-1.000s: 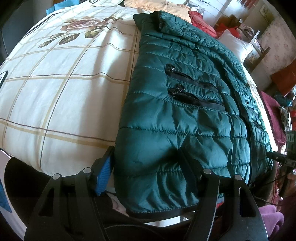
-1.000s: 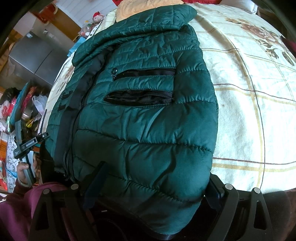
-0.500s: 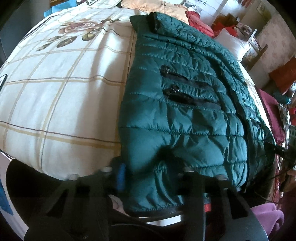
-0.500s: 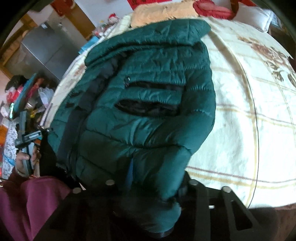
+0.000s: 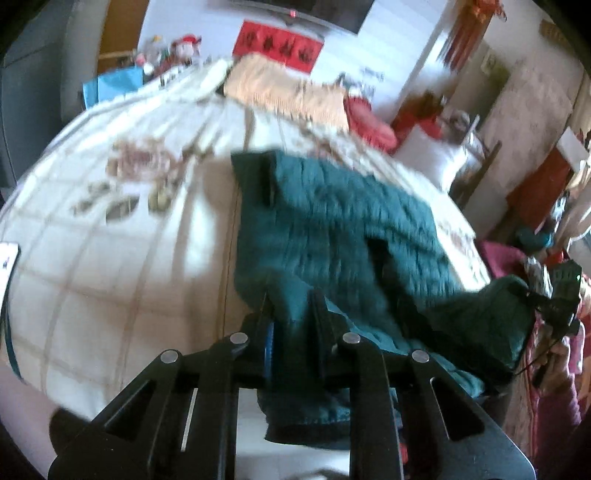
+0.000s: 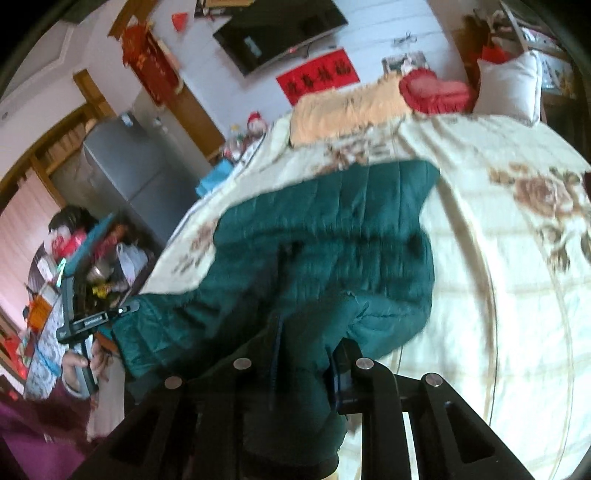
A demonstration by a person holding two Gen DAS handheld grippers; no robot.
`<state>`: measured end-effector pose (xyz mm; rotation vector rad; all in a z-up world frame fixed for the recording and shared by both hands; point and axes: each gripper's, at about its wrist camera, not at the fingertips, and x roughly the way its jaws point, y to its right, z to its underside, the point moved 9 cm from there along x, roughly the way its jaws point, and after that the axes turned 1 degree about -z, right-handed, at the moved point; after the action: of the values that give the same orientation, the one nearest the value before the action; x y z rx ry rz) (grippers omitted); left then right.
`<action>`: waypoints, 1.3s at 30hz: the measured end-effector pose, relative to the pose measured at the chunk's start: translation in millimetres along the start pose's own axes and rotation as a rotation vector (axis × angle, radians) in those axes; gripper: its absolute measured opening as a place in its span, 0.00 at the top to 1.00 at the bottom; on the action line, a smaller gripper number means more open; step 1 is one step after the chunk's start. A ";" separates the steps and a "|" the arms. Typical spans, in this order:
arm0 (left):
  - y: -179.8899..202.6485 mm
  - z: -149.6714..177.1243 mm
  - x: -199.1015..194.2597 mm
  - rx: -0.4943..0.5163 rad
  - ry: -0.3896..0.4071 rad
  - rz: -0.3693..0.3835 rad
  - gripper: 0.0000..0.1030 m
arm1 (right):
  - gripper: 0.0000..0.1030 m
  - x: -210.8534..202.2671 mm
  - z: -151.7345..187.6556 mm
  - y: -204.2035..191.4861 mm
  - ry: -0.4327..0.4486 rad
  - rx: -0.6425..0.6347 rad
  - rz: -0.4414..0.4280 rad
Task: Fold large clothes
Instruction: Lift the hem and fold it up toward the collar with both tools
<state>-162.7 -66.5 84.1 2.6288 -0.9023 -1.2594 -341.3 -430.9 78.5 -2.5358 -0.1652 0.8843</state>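
Note:
A dark green quilted puffer jacket [image 5: 332, 214] lies on a cream bedspread [image 5: 110, 221] with a rose print. My left gripper [image 5: 291, 325] is shut on the jacket's near hem corner and holds it raised off the bed. My right gripper [image 6: 306, 354] is shut on the other hem corner of the jacket [image 6: 332, 229], also lifted. The lower part of the jacket hangs folded between the two grippers. The right gripper [image 5: 561, 295] shows at the right edge of the left wrist view; the left gripper [image 6: 92, 317] shows at the left of the right wrist view.
An orange blanket [image 5: 288, 92], a red cushion [image 6: 436, 92] and a white pillow [image 6: 509, 85] lie at the bed's far end. A grey fridge [image 6: 125, 173] and a cluttered table [image 6: 74, 258] stand beside the bed. A TV [image 6: 280, 29] hangs on the far wall.
Both grippers have closed on the jacket's hem corners and lifted them up and forward. The views have tilted upward toward the far wall.

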 end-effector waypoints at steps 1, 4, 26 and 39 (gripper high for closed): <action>-0.6 -13.0 2.2 -0.007 0.024 -0.003 0.84 | 0.81 2.7 -11.5 2.8 0.021 0.009 0.005; -1.6 -47.3 12.3 -0.041 0.071 0.002 0.85 | 0.81 12.5 -44.6 15.7 0.067 0.043 0.025; -43.7 -168.5 162.5 -0.284 0.038 0.010 0.81 | 0.82 177.6 -178.0 124.9 0.040 0.251 0.230; -63.3 -150.5 145.2 -0.311 0.032 0.135 0.25 | 0.82 200.0 -170.3 151.6 0.006 0.299 0.268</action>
<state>48.4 -118.7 63.3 2.3013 -0.7907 -1.2109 -84.0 -579.1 16.4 -2.3096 0.2951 0.9225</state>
